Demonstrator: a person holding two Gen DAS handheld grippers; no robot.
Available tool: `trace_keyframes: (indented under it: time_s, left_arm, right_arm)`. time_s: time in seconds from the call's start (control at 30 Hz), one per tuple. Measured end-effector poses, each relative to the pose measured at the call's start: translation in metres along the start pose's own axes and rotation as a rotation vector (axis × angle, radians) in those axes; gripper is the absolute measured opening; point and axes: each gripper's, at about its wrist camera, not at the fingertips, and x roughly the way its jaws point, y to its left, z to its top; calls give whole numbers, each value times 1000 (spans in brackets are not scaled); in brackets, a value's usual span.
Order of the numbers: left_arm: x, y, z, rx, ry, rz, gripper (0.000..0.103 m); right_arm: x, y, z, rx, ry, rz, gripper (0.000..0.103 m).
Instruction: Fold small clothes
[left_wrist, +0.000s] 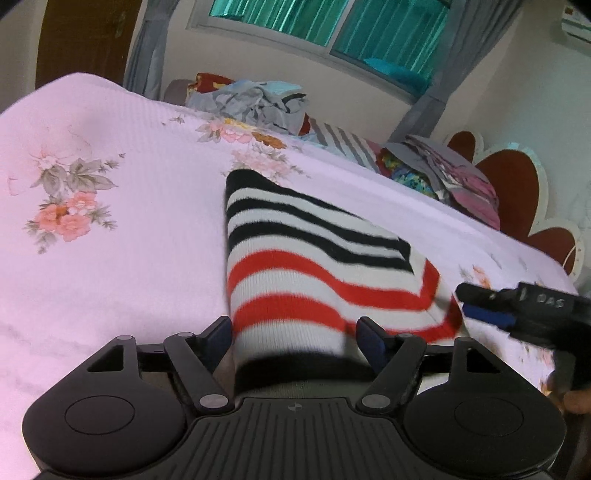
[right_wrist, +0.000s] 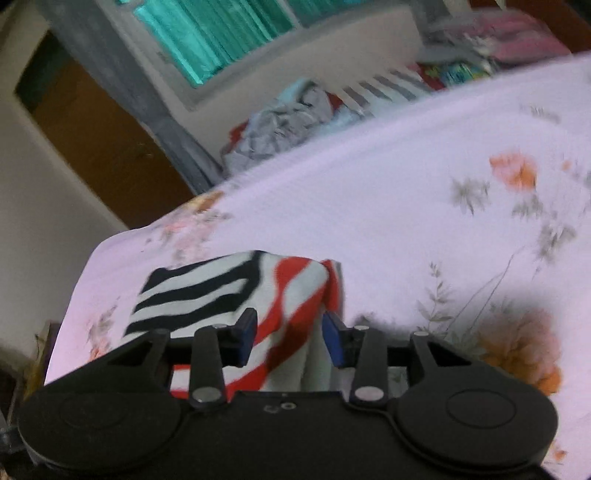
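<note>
Our left gripper (left_wrist: 293, 341) stands wide open astride the near end of the striped garment (left_wrist: 314, 258), lying partly folded on the pink floral bedspread (left_wrist: 110, 258). To its right, our right gripper (right_wrist: 290, 339) is likewise open, its pads (right_wrist: 246, 341) bracketing the bunched red-striped corner. We should close squarely on both edges, then lift evenly so the fold stays aligned.

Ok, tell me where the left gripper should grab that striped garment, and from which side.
Probably the near edge of the striped garment, at the white-and-dark band lying between the open fingers of the left gripper. Come in low from the near side of the pink floral bedsheet, since the cloth lies flat with that edge towards the gripper. The right gripper, also open, sits at the red-striped corner.
</note>
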Motion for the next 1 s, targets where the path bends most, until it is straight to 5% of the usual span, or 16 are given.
trace_keyframes:
  time_s: [0.23,0.37,0.8,1.0]
  left_arm:
    - [-17,-13,-24,57,13,38,73]
    - [-15,-12,-30,62,16,43,74]
    - [-34,-23,-36,127,7,63,78]
    - [-29,-8,-65,87,42,44,84]
  right_arm:
    - [-32,45,-29,-220,-3,-7,38]
    - [-18,45,-51,-322,85,-112,32]
    - [-45,32,-78,-218,50,-126,34]
    - [-29,16,-91,-173,76,-153,45]
